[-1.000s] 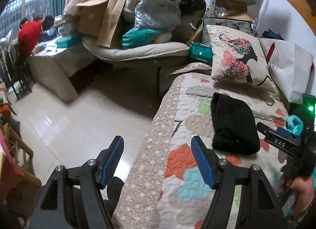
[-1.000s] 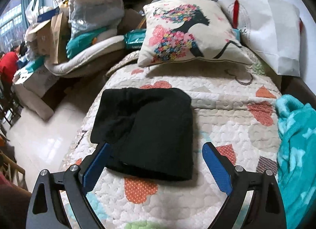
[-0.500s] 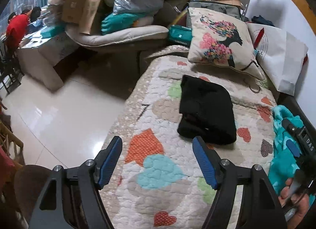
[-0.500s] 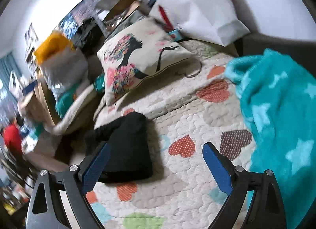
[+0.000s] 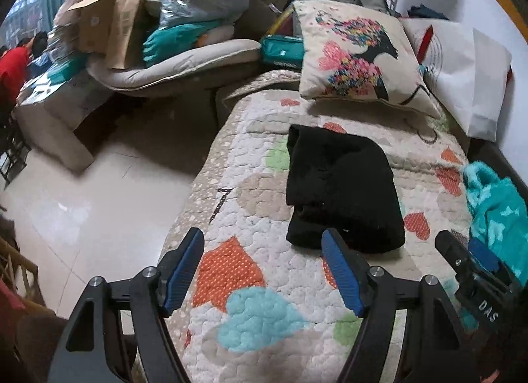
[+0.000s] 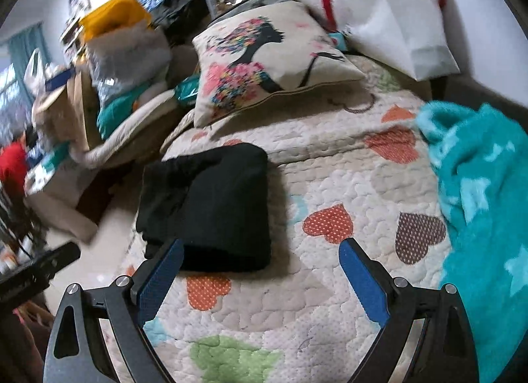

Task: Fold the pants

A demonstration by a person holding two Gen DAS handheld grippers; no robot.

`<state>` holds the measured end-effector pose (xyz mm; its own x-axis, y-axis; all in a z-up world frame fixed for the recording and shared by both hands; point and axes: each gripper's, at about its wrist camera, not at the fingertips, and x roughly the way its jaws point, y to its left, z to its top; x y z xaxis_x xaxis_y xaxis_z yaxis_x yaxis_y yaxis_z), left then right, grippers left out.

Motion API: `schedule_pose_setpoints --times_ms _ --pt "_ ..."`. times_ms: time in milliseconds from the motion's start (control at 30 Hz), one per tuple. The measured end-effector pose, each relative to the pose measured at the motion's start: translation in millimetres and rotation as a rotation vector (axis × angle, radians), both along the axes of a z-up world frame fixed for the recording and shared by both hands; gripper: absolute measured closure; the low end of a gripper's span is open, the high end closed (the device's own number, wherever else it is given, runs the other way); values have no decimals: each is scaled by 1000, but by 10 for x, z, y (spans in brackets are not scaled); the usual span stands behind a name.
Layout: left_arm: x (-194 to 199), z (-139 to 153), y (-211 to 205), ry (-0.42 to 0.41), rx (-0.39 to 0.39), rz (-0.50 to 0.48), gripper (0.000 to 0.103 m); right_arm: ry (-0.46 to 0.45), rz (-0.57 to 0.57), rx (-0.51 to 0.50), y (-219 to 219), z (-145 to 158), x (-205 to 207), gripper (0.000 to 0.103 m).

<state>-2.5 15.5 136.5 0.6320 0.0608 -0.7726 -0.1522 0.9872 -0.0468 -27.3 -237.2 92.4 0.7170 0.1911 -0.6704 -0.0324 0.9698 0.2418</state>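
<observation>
The black pants (image 5: 340, 185) lie folded into a compact rectangle on the heart-patterned quilt (image 5: 250, 287); they also show in the right wrist view (image 6: 211, 205). My left gripper (image 5: 264, 267) is open and empty, held above the quilt just in front of the pants. My right gripper (image 6: 260, 277) is open and empty, held near the front edge of the pants, apart from them. The right gripper's body (image 5: 475, 284) shows at the right edge of the left wrist view.
A teal star blanket (image 6: 478, 205) lies on the quilt to the right. A floral pillow (image 5: 356, 56) and a white bag (image 5: 468, 76) lean at the far end. The bed's left edge drops to a tiled floor (image 5: 92, 198). Piled boxes and bags (image 5: 132, 20) stand beyond.
Both grippers have swung and shifted over the bed, staying open. The left view moved from the bed's edge to face the pants. The pants have not moved.
</observation>
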Motion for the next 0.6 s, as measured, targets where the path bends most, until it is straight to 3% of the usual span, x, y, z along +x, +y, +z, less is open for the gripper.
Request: schedule_pose_setpoints --times_ms 233,600 --pt "31 -120 -45 9 32 -45 30 10 40 -84 246 -74 35 5" --pt "-37 -245 41 29 -10 -60 29 54 33 -144 324 -198 -3 5"
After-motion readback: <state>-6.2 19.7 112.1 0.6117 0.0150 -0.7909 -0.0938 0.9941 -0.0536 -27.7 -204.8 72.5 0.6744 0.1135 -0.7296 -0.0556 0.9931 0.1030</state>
